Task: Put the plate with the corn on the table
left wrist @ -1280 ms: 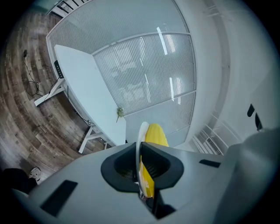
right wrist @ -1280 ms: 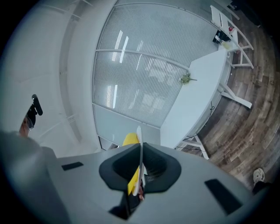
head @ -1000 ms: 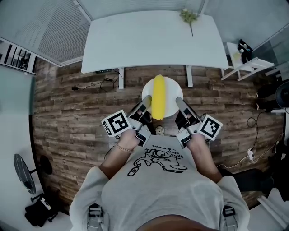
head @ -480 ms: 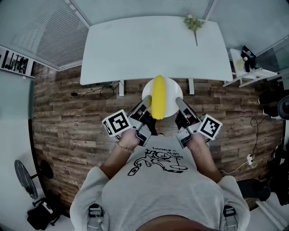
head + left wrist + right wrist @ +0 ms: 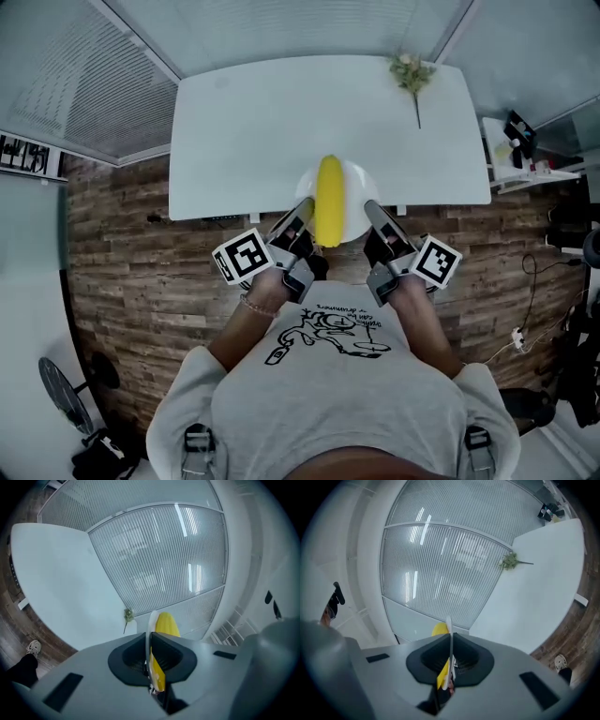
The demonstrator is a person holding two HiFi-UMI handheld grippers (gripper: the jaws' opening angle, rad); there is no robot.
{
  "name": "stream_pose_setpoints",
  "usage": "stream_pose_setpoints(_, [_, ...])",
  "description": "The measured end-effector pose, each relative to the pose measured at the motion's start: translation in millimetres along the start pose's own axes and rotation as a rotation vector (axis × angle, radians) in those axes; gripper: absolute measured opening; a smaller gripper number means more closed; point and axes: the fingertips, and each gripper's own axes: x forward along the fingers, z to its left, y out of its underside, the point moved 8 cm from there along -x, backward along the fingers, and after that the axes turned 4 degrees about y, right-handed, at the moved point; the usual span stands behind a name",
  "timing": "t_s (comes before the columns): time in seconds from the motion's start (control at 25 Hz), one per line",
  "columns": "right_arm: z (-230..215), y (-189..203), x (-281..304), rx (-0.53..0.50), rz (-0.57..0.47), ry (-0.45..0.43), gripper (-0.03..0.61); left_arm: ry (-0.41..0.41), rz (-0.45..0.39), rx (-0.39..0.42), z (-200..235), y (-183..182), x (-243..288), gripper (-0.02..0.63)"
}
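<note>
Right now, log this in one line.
left gripper: shut on plate | right gripper: shut on plate | corn: on plate | plate: at table edge

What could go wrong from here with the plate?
The corn lies loose on the plate; a tilt could roll it off. The left tongs and right tongs pinch only the thin rim, so it may slip. The plate is just over the table edge; released now, it could tip off.

Shirt print (image 5: 323,330): lettering unreadable. No other txt.
</note>
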Motion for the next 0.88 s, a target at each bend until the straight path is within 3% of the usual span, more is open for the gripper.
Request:
stream_pose_setpoints(0.2, [-3.1, -36.5, 70.4, 0.012, -0.002, 0.001, 0.018, -0.007, 0.013, 0.012, 15.9, -68.0, 40.0, 0.031])
stream_pose_setpoints(0.4, [-6.9, -62.2, 117.4, 0.018, -0.008, 0.002, 0.018, -0.007, 0.019, 0.02, 27.7, -112.8, 69.0, 0.031])
stream_pose_setpoints(0.64, [-10.8, -83.0, 160.2, 0.018, -0.004, -0.001, 0.018, -0.011, 0.014, 0.018, 40.6, -151.6, 91.9, 0.031])
stream_pose_setpoints(0.88, [-14.5, -89.3, 171.0, 0.014, 0.004, 0.0, 0.018, -0.013, 0.006, 0.013, 46.1, -159.0, 98.8, 0.031])
